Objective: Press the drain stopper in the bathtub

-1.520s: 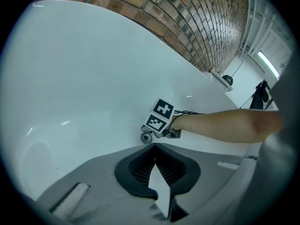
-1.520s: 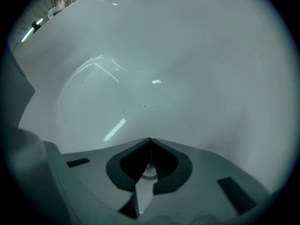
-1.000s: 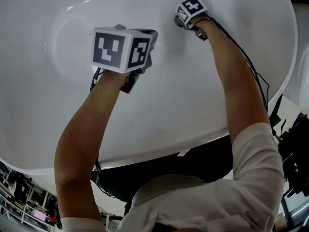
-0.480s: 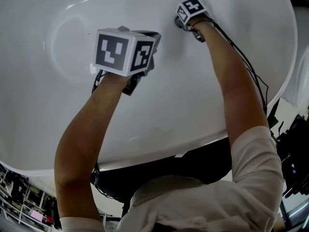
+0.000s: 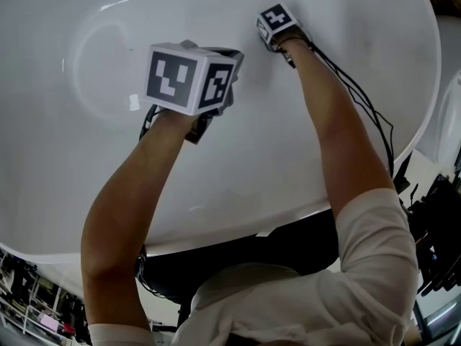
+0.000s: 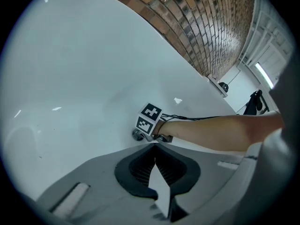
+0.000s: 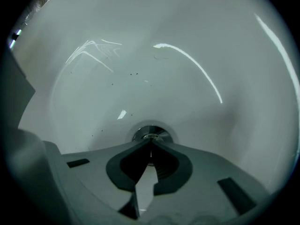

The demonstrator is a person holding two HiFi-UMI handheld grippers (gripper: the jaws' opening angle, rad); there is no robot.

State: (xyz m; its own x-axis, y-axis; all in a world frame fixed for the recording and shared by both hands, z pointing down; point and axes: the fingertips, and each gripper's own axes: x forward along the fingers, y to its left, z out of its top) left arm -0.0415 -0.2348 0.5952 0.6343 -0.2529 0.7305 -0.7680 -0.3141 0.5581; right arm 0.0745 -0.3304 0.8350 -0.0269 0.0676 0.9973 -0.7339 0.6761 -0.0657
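The white bathtub (image 5: 86, 171) fills the head view. Its round chrome drain stopper (image 7: 151, 134) lies at the bottom of the basin, just past my right gripper (image 7: 150, 142). That gripper is shut, and its closed tips rest on the stopper's near edge. In the head view the right gripper (image 5: 268, 34) and its marker cube cover the stopper. The left gripper view shows the stopper (image 6: 138, 135) beside that cube. My left gripper (image 6: 153, 145) is shut and holds nothing. It hovers over the tub floor, nearer than the right one and to its left (image 5: 229, 62).
Black cables (image 5: 364, 103) run along the right forearm. A small white scrap (image 5: 133, 101) lies on the tub floor to the left. A brick wall (image 6: 211, 27) rises beyond the far rim. Dark gear (image 5: 439, 222) stands on the floor outside the tub at right.
My right gripper has slid a little to the left over the drain, so its cube now hides the stopper in the head view. The left gripper has drifted slightly right.
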